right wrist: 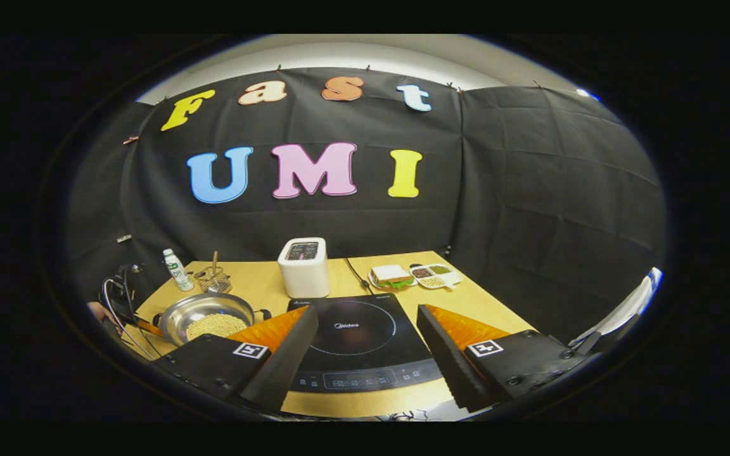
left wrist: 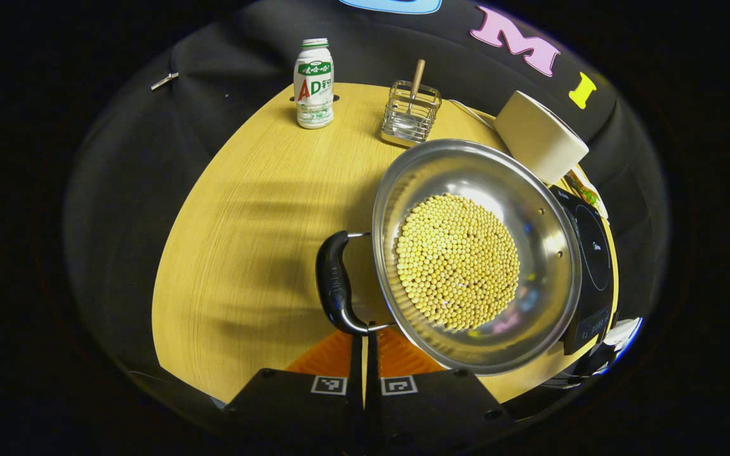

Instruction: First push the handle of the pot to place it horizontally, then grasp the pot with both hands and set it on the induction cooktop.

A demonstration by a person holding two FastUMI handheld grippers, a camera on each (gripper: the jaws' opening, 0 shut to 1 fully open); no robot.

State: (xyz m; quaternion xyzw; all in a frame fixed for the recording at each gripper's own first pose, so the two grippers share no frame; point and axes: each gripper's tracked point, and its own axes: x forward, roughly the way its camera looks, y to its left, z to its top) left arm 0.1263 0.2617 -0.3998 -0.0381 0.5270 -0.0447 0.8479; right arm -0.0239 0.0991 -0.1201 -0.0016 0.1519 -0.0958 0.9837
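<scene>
Black cloth wall (right wrist: 530,209) hung in creased panels, clipped along the top, pale ceiling strip (right wrist: 352,54) above; light wood-grain bench (left wrist: 244,221) in front, softly shadowed.

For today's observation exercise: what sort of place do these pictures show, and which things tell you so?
Probably a mock kitchen set up in a recording booth: a cooktop, a toaster and a pot of beans stand on a wooden table walled by black cloth.

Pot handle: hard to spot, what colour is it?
Glossy black handle, clearest in the left gripper view.
</scene>
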